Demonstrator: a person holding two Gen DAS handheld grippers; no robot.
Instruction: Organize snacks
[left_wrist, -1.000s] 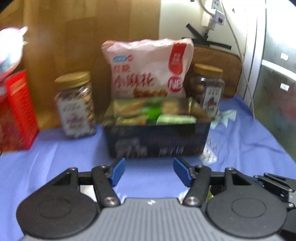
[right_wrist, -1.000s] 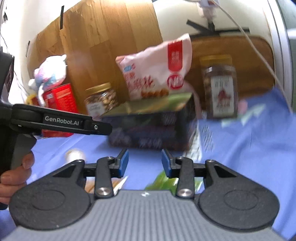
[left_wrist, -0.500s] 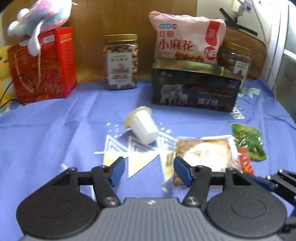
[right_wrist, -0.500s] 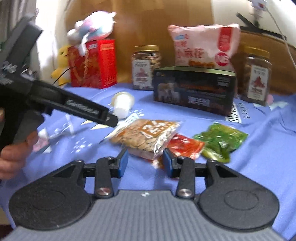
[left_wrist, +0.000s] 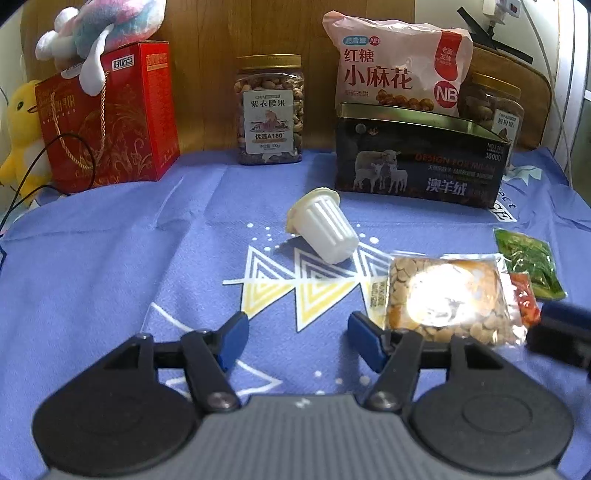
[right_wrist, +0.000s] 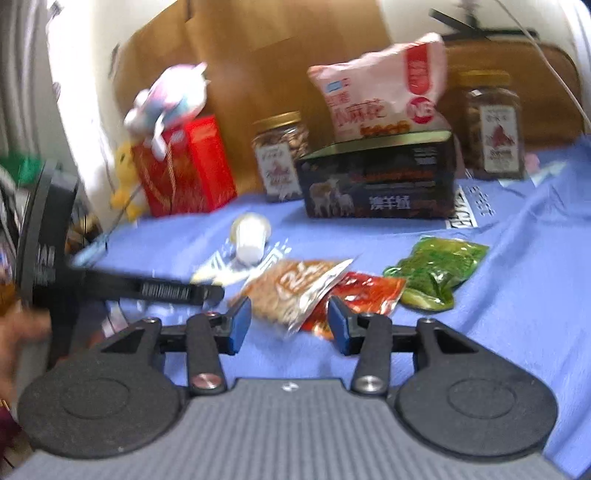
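Observation:
On the blue cloth lie a clear bag of small biscuits (left_wrist: 447, 295) (right_wrist: 295, 288), a red packet (left_wrist: 526, 299) (right_wrist: 365, 295) under its edge, a green packet (left_wrist: 528, 260) (right_wrist: 439, 269) and a white ribbed cup (left_wrist: 327, 229) (right_wrist: 251, 236) on its side. A dark open box (left_wrist: 417, 166) (right_wrist: 380, 184) stands behind them. My left gripper (left_wrist: 295, 341) is open and empty, just left of the biscuit bag. My right gripper (right_wrist: 290, 326) is open and empty, right in front of the biscuit bag and red packet.
Behind the box lean a pink snack bag (left_wrist: 399, 70) and a nut jar (left_wrist: 493, 107). Another nut jar (left_wrist: 269, 110), a red gift bag (left_wrist: 110, 122) with a plush toy, and a yellow duck (left_wrist: 20, 133) stand at the back left. The left gripper's body (right_wrist: 110, 288) shows in the right wrist view.
Both grippers have pulled back from the box and lowered toward the cloth. The loose snacks in front of the box have come into view. The right gripper has moved closer to the biscuit bag.

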